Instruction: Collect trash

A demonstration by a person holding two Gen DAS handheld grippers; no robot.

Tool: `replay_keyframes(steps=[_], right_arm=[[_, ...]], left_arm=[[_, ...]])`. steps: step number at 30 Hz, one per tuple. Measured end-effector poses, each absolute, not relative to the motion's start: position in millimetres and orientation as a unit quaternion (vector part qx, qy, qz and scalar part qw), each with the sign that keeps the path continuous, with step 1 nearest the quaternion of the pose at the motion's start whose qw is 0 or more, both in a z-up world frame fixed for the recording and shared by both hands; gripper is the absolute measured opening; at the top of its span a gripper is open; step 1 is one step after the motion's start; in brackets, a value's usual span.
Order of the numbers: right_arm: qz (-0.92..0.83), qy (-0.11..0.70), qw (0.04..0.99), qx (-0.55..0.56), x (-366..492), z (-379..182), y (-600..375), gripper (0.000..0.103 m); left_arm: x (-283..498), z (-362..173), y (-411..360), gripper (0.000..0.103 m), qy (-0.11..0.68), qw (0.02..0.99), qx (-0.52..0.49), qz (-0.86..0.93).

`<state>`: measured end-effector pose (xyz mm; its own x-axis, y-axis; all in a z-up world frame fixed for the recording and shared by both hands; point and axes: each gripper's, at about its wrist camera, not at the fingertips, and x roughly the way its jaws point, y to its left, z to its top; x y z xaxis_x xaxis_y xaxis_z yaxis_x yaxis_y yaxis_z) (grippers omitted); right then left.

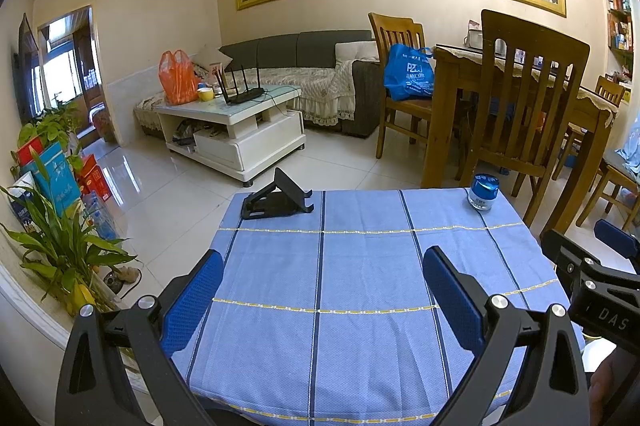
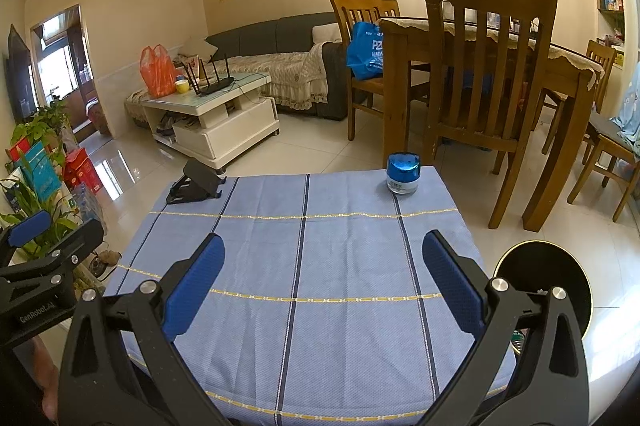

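While both tools hover side by side over the near edge of the table (image 2: 280,266), the left gripper (image 1: 320,290) and right gripper (image 2: 320,282) stand spread wide with nothing between their pads. No loose trash shows on the cloth. Ahead of the right gripper stands a jar (image 2: 403,173) at the far edge; ahead and left of the left one sits a stand (image 1: 276,196). A bin (image 2: 560,282) waits below and right of the right gripper, probably placed within reach for dropping. This fits trash already cleared, or none brought out.
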<state>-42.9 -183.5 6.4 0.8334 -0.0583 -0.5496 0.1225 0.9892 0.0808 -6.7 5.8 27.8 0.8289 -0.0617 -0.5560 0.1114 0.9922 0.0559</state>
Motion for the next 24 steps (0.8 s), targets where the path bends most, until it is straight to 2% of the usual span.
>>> replay_keyframes(steps=[20,24], right_arm=[[-0.045,0.29,0.954,0.058,-45,-1,-176,0.098],[-0.044,0.295,0.953,0.061,-50,-9,-169,0.098]], left_arm=[[-2,13,11,0.096,0.308,0.948,0.034,-0.068],[-10,13,17,0.096,0.285,0.957,0.026,-0.049]])
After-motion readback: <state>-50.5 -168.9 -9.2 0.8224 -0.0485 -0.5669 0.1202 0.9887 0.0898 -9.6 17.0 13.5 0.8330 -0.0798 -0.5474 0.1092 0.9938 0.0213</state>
